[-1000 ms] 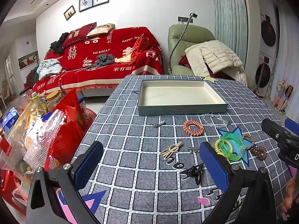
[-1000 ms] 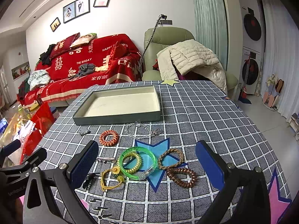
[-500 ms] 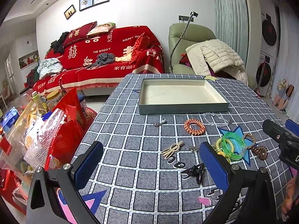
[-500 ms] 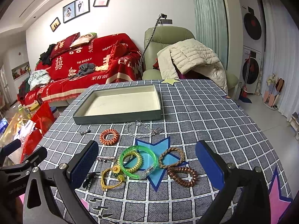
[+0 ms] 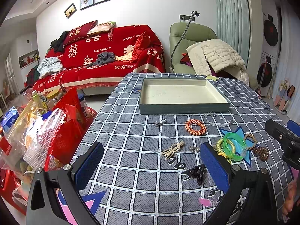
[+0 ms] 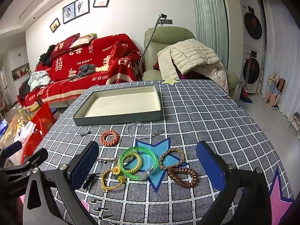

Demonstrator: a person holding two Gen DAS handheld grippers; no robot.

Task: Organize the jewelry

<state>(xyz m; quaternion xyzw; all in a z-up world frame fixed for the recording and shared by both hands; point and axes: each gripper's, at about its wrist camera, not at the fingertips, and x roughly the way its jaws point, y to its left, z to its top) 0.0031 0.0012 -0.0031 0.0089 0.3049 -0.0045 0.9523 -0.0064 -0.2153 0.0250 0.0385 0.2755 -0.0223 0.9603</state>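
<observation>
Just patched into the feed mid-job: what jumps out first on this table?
The bright green bangle on the blue star, ringed by coil hair ties and a braided band, sits between the right claw's open fingers. Behind it, past the orange coil tie, the shallow tray holds nothing. The left claw is open too, above the checked cloth near a black claw clip.

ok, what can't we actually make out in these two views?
- Black hair claw: right wrist view, mostly behind the right tool's left finger.
- Yellow coil tie: left wrist view, partly behind the left tool's right finger.
- Small silver piece in front of the tray: too small to identify.
- Faint print on tray floor: unreadable.
</observation>
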